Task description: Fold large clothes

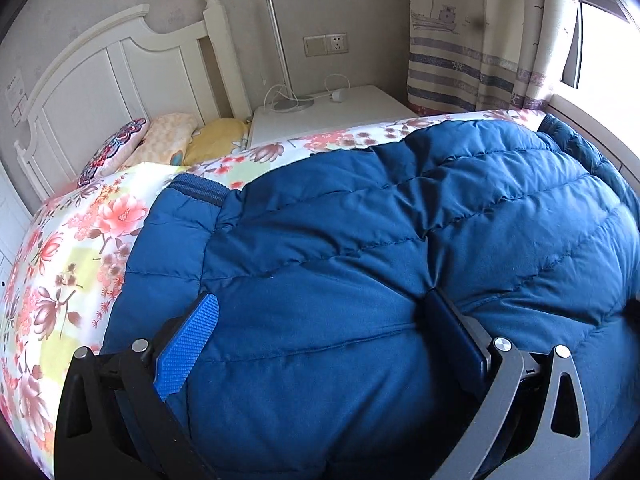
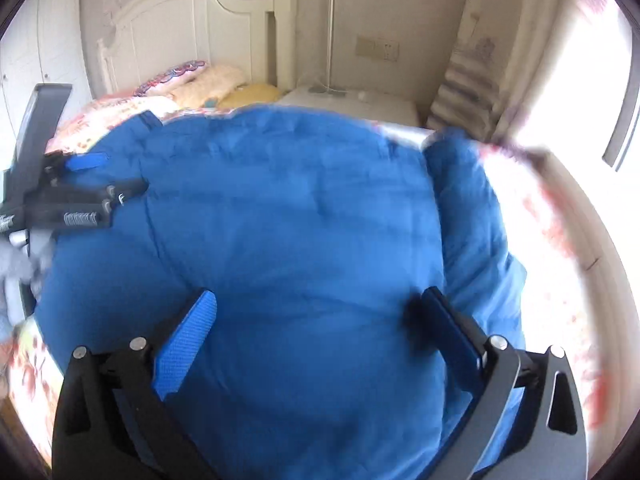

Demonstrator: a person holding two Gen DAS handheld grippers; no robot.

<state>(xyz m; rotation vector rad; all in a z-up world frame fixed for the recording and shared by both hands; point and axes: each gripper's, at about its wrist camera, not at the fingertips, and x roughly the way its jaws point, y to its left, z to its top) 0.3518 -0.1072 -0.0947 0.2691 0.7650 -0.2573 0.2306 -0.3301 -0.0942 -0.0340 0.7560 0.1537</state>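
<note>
While the blue down jacket (image 1: 400,240) lies spread on the floral bedsheet (image 1: 60,272) (pillows (image 1: 168,140) at the headboard), the left gripper (image 1: 320,312) and right gripper (image 2: 320,308) both gape wide over its padding, gripping nothing.

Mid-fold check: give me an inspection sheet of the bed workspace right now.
Surface: bed with floral sheet, mostly covered.
Job's things: blue puffer jacket spread flat, ribbed cuff toward the headboard.
Clutter: three pillows by the headboard.
Grippers: left gripper open, fingers pressed into the jacket; right gripper open over it, view blurred.
Cables: white lamp cord on the nightstand.
Surroundings: white headboard, nightstand, lamp, wall socket, boat-print curtain.
</note>
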